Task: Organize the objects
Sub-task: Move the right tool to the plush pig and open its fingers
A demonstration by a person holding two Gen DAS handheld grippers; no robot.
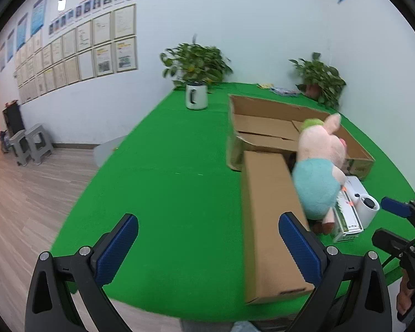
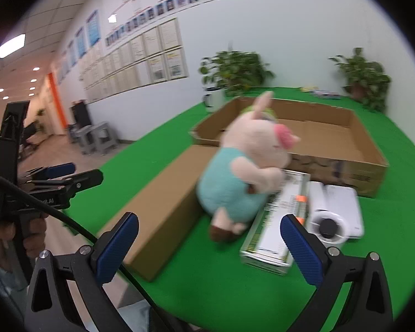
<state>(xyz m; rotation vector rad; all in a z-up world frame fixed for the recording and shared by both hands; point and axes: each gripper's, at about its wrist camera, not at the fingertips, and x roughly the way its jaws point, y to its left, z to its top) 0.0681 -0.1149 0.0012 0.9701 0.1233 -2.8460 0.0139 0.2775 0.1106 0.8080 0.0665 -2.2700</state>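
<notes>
Plush pig (image 2: pixel 240 166) leans on the long carton (image 2: pixel 163 207) — both tongs (left (image 1: pixel 207 251), right (image 2: pixel 209 251)) gape wide, empty

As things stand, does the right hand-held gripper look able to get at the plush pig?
Probably yes. The right hand-held gripper is open and empty, and the plush pig stands just ahead on the green table with nothing between them.

The plush pig (image 2: pixel 243 171) is smeared by blur in both views. It hides part of the green-and-white box (image 2: pixel 274 229) and part of the open carton's near wall (image 2: pixel 345 166). The box's print cannot be read. The papers (image 1: pixel 283 90) at the far end are too small to tell.
</notes>
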